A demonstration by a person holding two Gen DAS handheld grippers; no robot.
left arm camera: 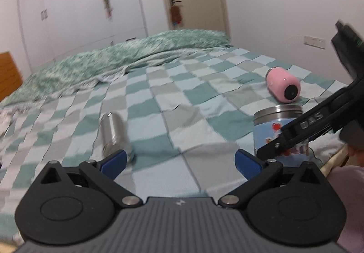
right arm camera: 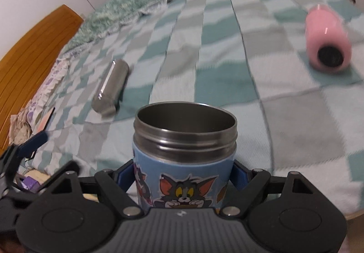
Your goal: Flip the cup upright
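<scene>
Your left gripper [left arm camera: 179, 159] hovers low over the bed with its 2 blue-padded fingers [left arm camera: 115, 159] spread wide and nothing between them. Your right gripper [right arm camera: 183, 175] is level, its 2 fingers [right arm camera: 238, 176] pressed against opposite sides of the blue cup [right arm camera: 184, 157], which stands mouth-up in the grip. From the left wrist view, your right gripper's black linkage reaches in from the right edge.
</scene>
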